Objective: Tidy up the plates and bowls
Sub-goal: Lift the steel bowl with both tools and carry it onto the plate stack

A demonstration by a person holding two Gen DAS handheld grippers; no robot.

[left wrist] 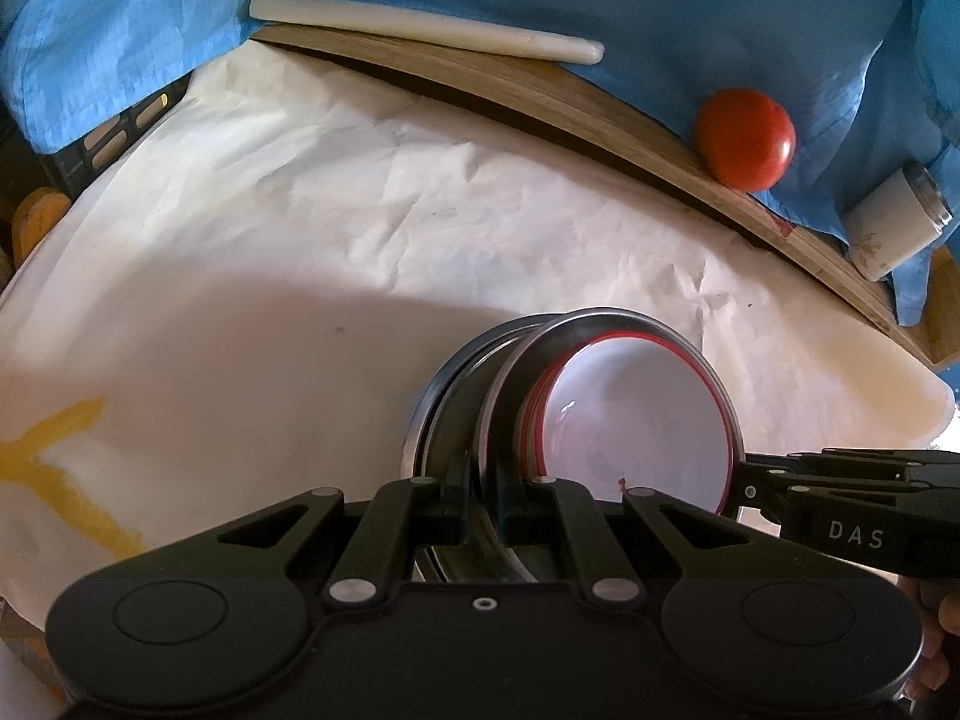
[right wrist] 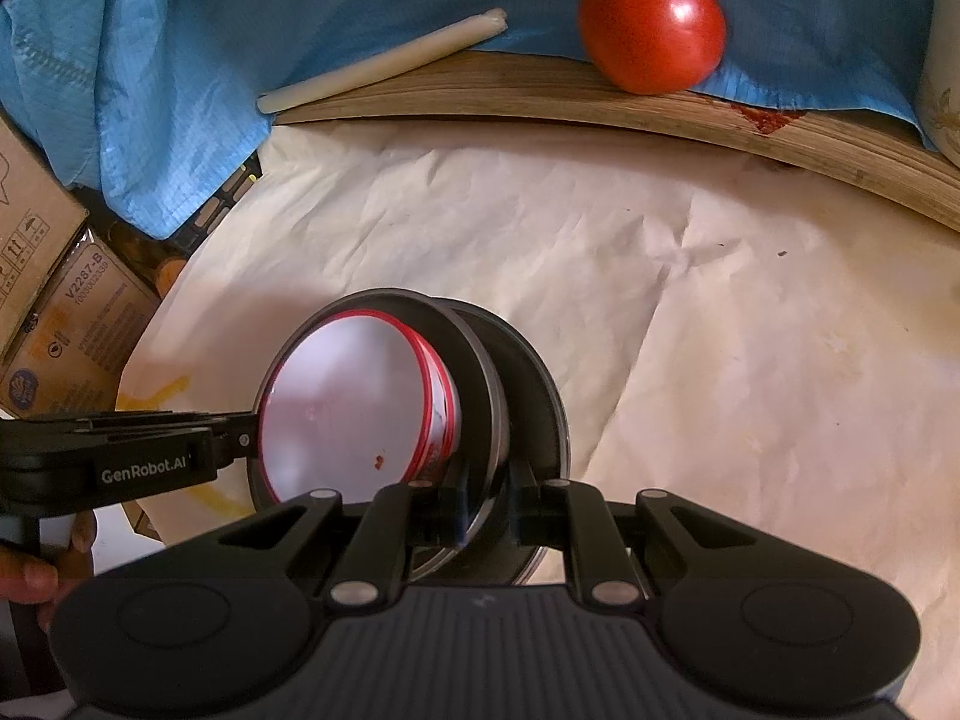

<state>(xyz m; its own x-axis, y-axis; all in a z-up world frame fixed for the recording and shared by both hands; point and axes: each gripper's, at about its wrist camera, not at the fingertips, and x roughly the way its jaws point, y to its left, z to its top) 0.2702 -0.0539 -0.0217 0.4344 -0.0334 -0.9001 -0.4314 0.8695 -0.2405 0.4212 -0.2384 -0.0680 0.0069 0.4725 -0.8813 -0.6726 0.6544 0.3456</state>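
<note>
Left wrist view shows the left gripper (left wrist: 480,510) pinched shut on the rim of a steel plate (left wrist: 510,372). A second steel plate (left wrist: 444,396) sits just behind it, and I cannot tell if the fingers hold both rims or only one. A white bowl with a red rim (left wrist: 642,414) rests inside the front plate. The whole stack is tipped up on its side, low over the crinkly white paper (left wrist: 300,228).

Right wrist view shows the same stack from the other side. The right gripper (right wrist: 486,510) is also pinched shut on a plate rim, near the bowl. So both grippers hold the stack, one on each side, and each one shows in the other's camera.

My guess is the stack is being carried to a spot on the paper. To do it well, both grippers should stay tight and move together, so no plate slips. Tip the stack flat slowly, because the bowl may slide out while it leans. Set it down softly.

Far away, a tomato (right wrist: 651,24) and a white stick (right wrist: 384,60) lie on a wooden board (right wrist: 540,90) with blue cloth (right wrist: 180,30). Keep well apart from those.
</note>
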